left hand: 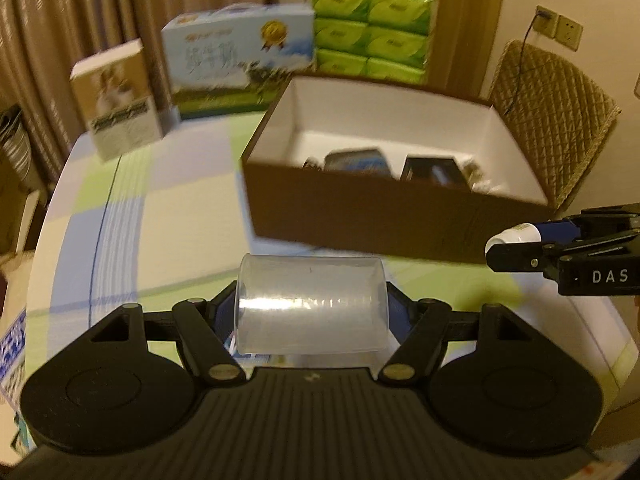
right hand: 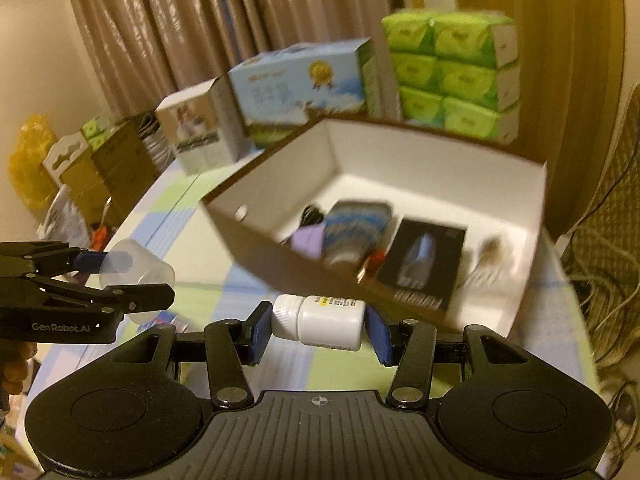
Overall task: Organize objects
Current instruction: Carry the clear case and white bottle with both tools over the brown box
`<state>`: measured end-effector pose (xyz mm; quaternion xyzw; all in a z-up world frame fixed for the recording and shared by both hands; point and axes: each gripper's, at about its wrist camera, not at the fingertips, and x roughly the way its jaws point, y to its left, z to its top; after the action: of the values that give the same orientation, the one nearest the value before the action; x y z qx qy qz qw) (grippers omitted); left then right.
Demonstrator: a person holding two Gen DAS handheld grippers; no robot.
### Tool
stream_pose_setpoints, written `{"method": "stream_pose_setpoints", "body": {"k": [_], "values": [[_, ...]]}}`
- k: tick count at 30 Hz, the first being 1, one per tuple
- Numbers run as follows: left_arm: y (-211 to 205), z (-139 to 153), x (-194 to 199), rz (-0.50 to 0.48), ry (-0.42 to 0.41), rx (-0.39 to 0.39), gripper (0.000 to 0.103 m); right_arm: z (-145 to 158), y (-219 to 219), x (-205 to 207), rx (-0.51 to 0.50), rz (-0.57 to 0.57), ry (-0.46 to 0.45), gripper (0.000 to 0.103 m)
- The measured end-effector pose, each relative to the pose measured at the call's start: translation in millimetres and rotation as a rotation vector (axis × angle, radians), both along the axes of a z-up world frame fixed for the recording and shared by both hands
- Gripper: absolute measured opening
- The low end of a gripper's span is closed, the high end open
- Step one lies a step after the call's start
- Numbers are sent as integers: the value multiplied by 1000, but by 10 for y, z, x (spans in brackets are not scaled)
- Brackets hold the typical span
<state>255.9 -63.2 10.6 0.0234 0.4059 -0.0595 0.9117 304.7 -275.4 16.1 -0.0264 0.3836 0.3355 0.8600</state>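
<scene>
Two grippers: each carries one thing, both raised over the table [left hand: 120, 216] in front of the box [left hand: 384, 220].
Left gripper [left hand: 312, 312]: fingers closed on a clear plastic cup [left hand: 310, 304], which lies sideways between the blue pads.
Right gripper [right hand: 318, 324]: fingers clamped on a white pill bottle [right hand: 324, 320], lying sideways, cap to the left.
Box: brown outside, white inside, open top, just beyond both grippers.
Inside the box: a dark packet [right hand: 422, 264], a blue-striped pouch [right hand: 352, 228], a purple item [right hand: 308, 240]; the rest is too blurred to tell.
Behind the box: green tissue packs [left hand: 372, 28], a blue carton [left hand: 240, 60], a smaller carton [left hand: 118, 100].
</scene>
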Motion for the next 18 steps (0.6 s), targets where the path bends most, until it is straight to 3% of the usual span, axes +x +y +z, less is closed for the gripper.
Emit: {"method": "stream_pose_setpoints", "body": {"k": [9,18], "values": [[-280,116,711,-61,-53,9,69,129,-76,736,13,-80,-43,48],[-506,-37,1415,-81,-22,31,69,-130,-55,1321,-24,-148,-5,48]]}}
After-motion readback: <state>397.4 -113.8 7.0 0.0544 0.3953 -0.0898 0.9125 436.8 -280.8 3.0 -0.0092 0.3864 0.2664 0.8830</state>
